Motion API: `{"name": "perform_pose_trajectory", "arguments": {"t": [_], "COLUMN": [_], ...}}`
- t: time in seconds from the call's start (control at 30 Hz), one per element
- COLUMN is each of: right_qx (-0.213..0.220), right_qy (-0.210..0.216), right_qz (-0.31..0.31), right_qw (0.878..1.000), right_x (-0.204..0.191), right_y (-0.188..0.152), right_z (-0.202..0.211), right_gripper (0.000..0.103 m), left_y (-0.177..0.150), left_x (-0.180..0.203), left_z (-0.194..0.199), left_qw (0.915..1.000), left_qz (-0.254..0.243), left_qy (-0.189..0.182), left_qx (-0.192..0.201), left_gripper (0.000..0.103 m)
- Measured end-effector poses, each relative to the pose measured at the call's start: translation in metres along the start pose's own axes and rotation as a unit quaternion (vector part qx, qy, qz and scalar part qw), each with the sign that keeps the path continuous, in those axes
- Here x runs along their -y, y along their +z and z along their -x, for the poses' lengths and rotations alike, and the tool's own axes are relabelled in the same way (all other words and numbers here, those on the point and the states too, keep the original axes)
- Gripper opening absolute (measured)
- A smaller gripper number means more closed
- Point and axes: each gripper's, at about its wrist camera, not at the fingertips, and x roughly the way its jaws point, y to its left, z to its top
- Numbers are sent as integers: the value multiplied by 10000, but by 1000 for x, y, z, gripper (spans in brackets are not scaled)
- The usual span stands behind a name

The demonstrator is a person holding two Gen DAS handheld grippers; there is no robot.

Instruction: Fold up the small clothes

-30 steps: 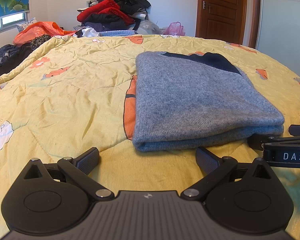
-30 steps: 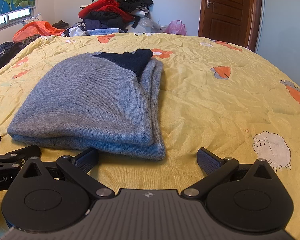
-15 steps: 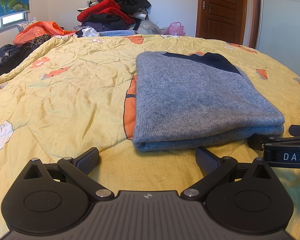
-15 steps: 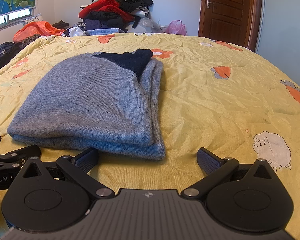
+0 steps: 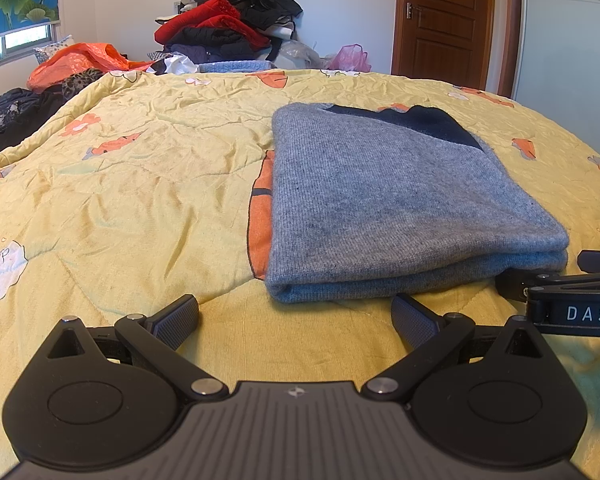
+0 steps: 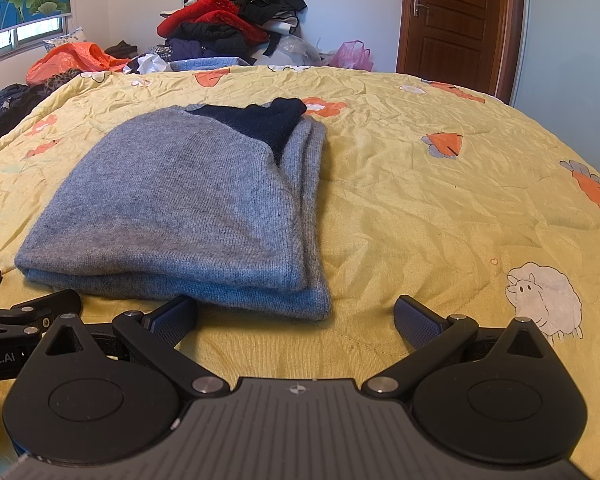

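Grey knitted wool, soft and a little fuzzy, makes up the sweater (image 5: 400,208) lying folded into a thick rectangle on the bed (image 5: 140,184), with a dark navy panel (image 5: 424,124) showing at its far end. It sits just ahead of both my tools, its near edge a rounded fold and its right side a stack of several loose layers. I judge it light, limp and springy: it will sag if lifted from one point, and the layers could slide apart. The knit should give good friction against ribbed pads. If another fold is wanted, I would take the two near corners, pinching through all layers at once.

My left hand-held gripper (image 5: 296,316) has its fingers spread wide, nothing between them, resting low by the near left corner. My right hand-held gripper (image 6: 296,316) is likewise spread and empty, its left pad close to the near right corner, though I cannot tell whether it touches.

Beneath lies a yellow quilt, crinkled and thin, printed with orange carrots and a white sheep (image 6: 544,300). A clothes heap (image 5: 228,28) stands beyond the bed.
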Motion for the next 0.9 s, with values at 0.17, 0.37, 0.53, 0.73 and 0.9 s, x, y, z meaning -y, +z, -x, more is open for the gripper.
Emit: {"name": "perform_pose_trajectory", "arguments": {"t": [0.17,0.37,0.53,0.73,0.9], "right_qx": [0,0,0,5,6], "right_qy": [-1,0,1,13,12], "right_qz": [0,0,2,-4,-6], "right_qw": [10000,10000,10000,10000,10000], "right_x": [0,0,0,0,0], "right_y": [0,0,0,0,0], "right_z": [0,0,0,0,1], "right_gripper": [103,103,103,103,103], "left_y": [0,0,0,0,0], "left_x": [0,0,0,0,1], "left_z": [0,0,0,0,0], "left_qw": [10000,10000,10000,10000,10000], "left_qz": [0,1,-1,23,25], "left_qy": [-1,-1,0,49,53], "left_qx": [1,1,0,-4,-4], "left_gripper": [103,103,103,103,103]}}
